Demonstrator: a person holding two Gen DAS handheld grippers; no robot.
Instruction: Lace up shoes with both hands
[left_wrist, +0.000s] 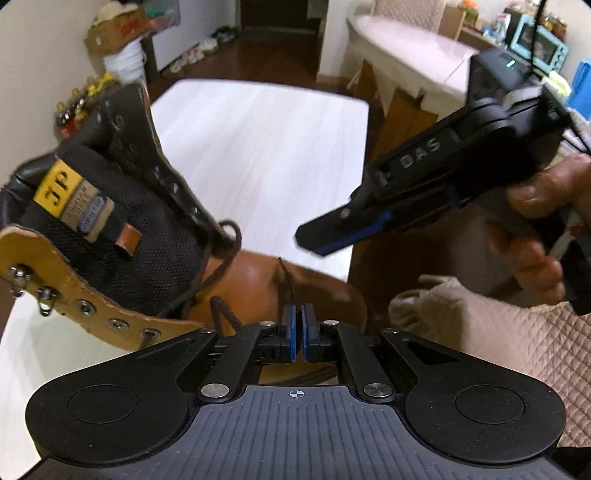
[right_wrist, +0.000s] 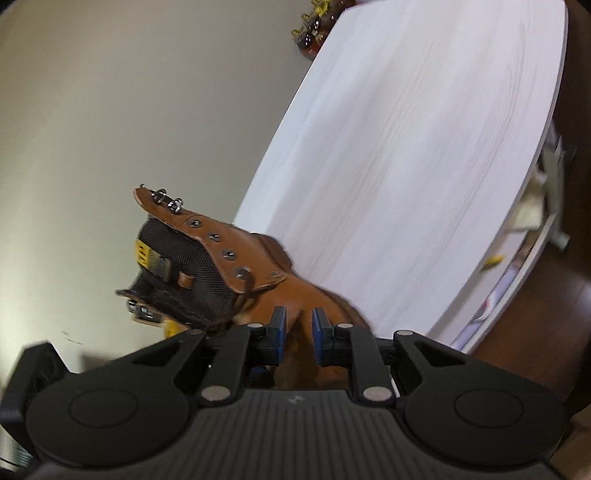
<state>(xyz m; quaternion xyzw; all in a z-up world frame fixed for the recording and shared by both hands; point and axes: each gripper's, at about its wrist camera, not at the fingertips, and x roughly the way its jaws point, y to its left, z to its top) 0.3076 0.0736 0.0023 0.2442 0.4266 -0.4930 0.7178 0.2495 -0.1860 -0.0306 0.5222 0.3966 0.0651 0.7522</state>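
The left hand-held gripper (left_wrist: 298, 314) pinches the dark lace (left_wrist: 288, 284) over the brown boot (left_wrist: 258, 280) (right hand-held gripper (right_wrist: 298, 321) parted, empty).

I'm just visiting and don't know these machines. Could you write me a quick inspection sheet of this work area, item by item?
Surface: white table, bare beyond the boot.
Job's things: brown leather boot, tongue pulled out, upper eyelets unlaced; dark brown shoelace rising from it.
Clutter: nothing seen on the table.
Grippers: left gripper shut on the shoelace; right gripper open, nothing between its pads, over the boot.
Cables: black wire behind the right gripper.
Surroundings: cardboard box, bottles, teal oven, quilted cover.
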